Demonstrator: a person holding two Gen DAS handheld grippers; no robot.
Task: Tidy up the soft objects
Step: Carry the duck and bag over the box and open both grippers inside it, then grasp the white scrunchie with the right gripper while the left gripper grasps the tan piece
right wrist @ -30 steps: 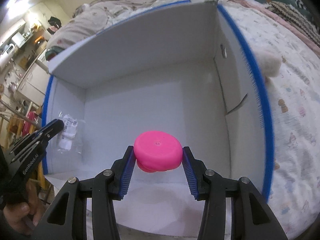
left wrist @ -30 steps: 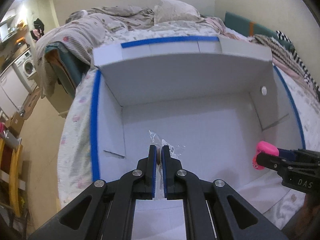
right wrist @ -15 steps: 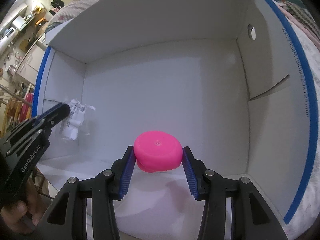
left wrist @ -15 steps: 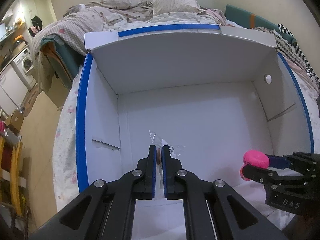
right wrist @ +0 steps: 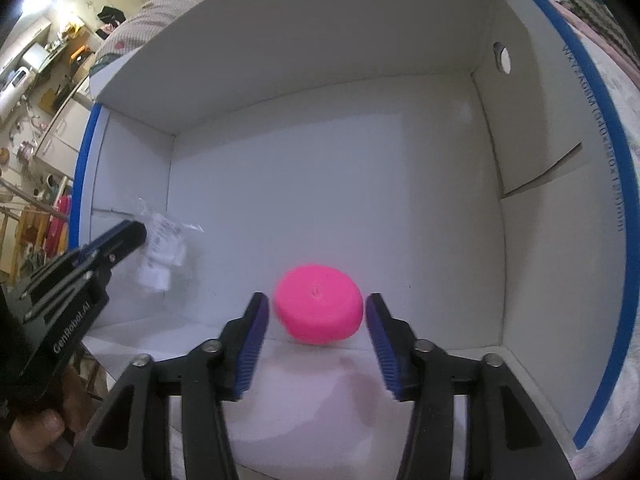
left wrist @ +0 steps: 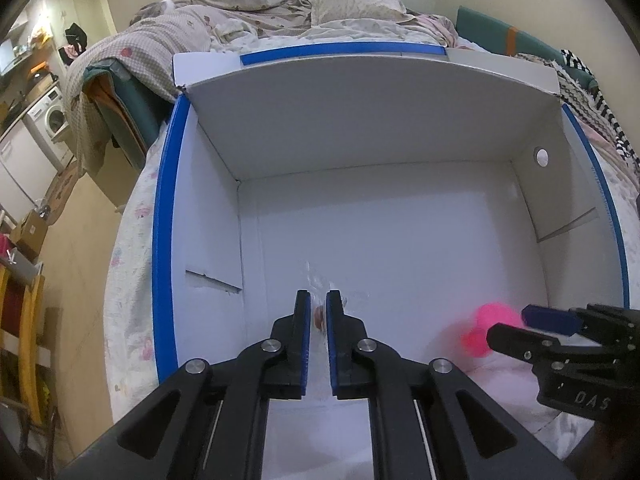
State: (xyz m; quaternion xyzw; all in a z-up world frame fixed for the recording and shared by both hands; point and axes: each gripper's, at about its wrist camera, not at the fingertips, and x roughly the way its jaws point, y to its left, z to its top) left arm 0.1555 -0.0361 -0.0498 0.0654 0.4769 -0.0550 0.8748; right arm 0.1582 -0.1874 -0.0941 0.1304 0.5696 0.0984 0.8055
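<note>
From the left wrist camera we look down into a large white cardboard box with blue-taped rims (left wrist: 166, 240) that sits on a bed covered by a pale patterned sheet (left wrist: 128, 280). Our left gripper (left wrist: 318, 312) has its black fingers with blue pads nearly together, clamped on a small clear plastic packet (left wrist: 320, 284) whose crinkled film pokes out just beyond the tips; something small and reddish-brown sits inside it between the pads, though we cannot make out what it is. The packet is over the box floor, towards the near left part of the box. At the lower right, the right gripper (left wrist: 516, 322) reaches in over the near edge, with a blurred bright pink round soft object (left wrist: 484, 330) just in front of its tips. Beyond the box lie a rumpled checked blanket (left wrist: 168, 36) and a pillow (left wrist: 356, 0).

From the right wrist camera, the right gripper (right wrist: 316, 320) is opening: its blue ribbed pads stand apart from the pink round soft object (right wrist: 318, 304), a narrow gap showing on each side. The pink piece lies between the fingers, low in the near part of the box (right wrist: 560, 240). At the left, the left gripper (right wrist: 134, 232) holds the clear packet (right wrist: 160, 252), its white printed label showing, close to the box's left wall. A hand (right wrist: 36, 436) grips the left tool's handle at the lower left.
</note>
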